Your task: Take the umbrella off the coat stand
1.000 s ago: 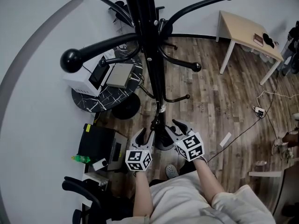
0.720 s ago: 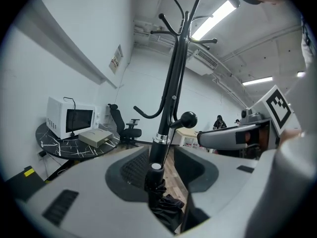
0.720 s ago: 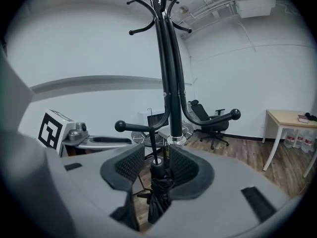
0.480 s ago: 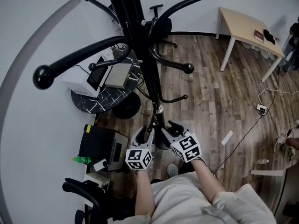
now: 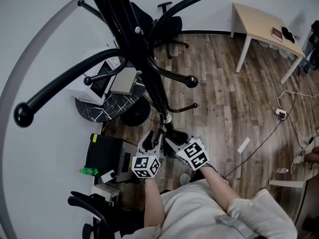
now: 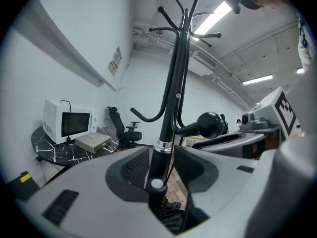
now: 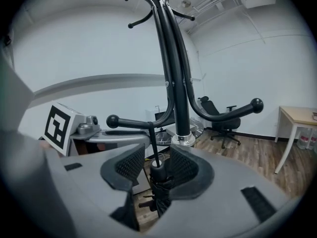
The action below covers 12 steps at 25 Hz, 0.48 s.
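Wood-plank flooring (image 5: 224, 98) runs to a white wall. Coat stand (image 5: 142, 59) occupies the centre of the head view, its ball-ended arms spreading over the working area.

Umbrella (image 7: 158, 185): black, folded, hanging close against the stand's pole, low down. A thin strap runs from its top up to a lower hook arm (image 7: 129, 123).

Left gripper (image 6: 161, 168): jaws wide apart, umbrella's capped end between them, pads not pressing. The pole stands directly behind.

Right gripper (image 7: 157, 161): jaws likewise spread, umbrella between them, nothing clamped. Pole and hook arm crowd the far side.

Surroundings: round black table (image 5: 107, 111) carrying a microwave (image 5: 94, 83) and a beige box (image 5: 124, 79), just beside the stand; office chair (image 5: 167, 24) behind it; wooden table (image 5: 264, 26) and floor cable (image 5: 264, 133) well apart.
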{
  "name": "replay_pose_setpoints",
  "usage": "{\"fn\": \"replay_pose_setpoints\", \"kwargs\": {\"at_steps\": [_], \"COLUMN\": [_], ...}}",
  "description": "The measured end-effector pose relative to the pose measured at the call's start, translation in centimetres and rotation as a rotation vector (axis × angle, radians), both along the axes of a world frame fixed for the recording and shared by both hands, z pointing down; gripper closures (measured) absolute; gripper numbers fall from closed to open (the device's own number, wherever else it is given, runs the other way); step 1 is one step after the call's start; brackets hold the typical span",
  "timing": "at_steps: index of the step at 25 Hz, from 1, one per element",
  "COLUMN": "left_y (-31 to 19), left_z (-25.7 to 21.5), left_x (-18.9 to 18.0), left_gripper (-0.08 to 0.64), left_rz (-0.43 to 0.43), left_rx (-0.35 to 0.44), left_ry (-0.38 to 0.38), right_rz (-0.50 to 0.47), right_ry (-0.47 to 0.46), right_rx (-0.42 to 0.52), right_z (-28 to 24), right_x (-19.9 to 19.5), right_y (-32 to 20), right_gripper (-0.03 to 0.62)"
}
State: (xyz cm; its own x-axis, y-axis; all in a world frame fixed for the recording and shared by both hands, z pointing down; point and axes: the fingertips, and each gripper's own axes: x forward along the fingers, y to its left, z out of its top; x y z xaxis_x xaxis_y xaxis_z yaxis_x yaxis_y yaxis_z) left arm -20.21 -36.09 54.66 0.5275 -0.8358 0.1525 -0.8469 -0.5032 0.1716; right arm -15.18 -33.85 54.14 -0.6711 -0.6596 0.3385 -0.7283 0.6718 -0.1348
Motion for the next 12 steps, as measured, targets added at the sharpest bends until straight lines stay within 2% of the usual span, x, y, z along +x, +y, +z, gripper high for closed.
{"fn": "replay_pose_setpoints", "kwargs": {"at_steps": [5,12], "left_y": [-1.1,-1.9], "left_z": [0.0,-0.3], "left_x": [0.6,0.9], "left_gripper": [0.399,0.402], "left_rz": [0.041,0.05], "left_rx": [0.032,0.061], "left_ry": [-0.022,-0.04], "right_rz": [-0.084,-0.086], "right_ry": [0.004,-0.013], "right_rx": [-0.005,-0.022], "right_z": [0.1,0.3], "right_x": [-0.9,-0.6], "right_y": [-1.1,-2.0], "right_gripper": [0.43,0.43]}}
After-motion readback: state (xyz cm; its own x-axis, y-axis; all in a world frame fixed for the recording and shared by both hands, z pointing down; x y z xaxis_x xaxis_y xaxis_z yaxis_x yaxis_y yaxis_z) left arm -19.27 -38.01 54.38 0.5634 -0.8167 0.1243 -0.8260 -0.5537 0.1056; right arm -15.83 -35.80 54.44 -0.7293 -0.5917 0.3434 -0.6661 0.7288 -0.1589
